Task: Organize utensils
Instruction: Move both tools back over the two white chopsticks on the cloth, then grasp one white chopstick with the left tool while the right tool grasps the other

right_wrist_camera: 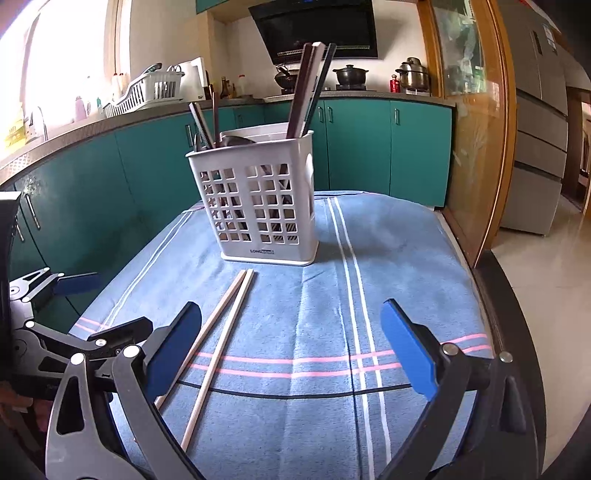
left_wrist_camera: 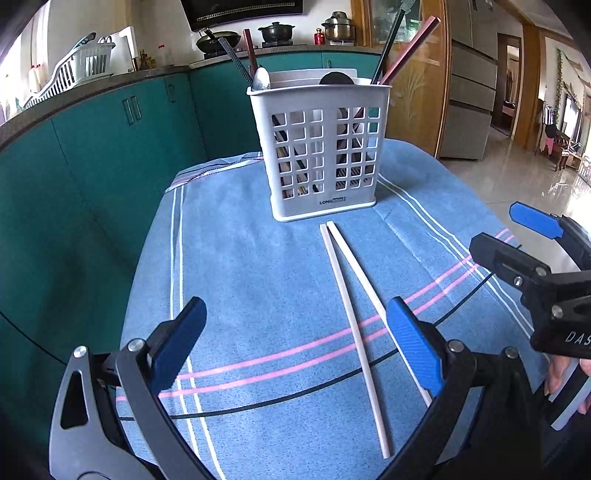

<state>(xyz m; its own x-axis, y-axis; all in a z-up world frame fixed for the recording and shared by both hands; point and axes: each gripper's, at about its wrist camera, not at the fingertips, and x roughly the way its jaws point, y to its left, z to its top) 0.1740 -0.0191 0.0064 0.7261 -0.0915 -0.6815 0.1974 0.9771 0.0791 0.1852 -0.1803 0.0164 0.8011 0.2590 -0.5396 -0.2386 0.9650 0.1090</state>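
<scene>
Evidently mid-task, both the left gripper [left_wrist_camera: 295, 343] and right gripper [right_wrist_camera: 291, 347] hung wide open, empty, over two chopsticks [left_wrist_camera: 354, 325] lying mid-worktop before the white caddy [left_wrist_camera: 321, 147]; next: pinching one.

A: What sort of place is shown?

B: A home kitchen is shown. Teal cabinets [right_wrist_camera: 354, 144] are set under a long counter [left_wrist_camera: 110, 79], and a range hood [right_wrist_camera: 317, 29] is hung above a stove where a wok [left_wrist_camera: 218, 40] and a dark pot [right_wrist_camera: 350, 75] are placed.

A: What else is seen?

B: A white dish rack [right_wrist_camera: 147, 92] is kept by the window, a steel pot [left_wrist_camera: 338, 26] is stood on the counter, and a fridge [right_wrist_camera: 535, 122] is seen on the right.
</scene>
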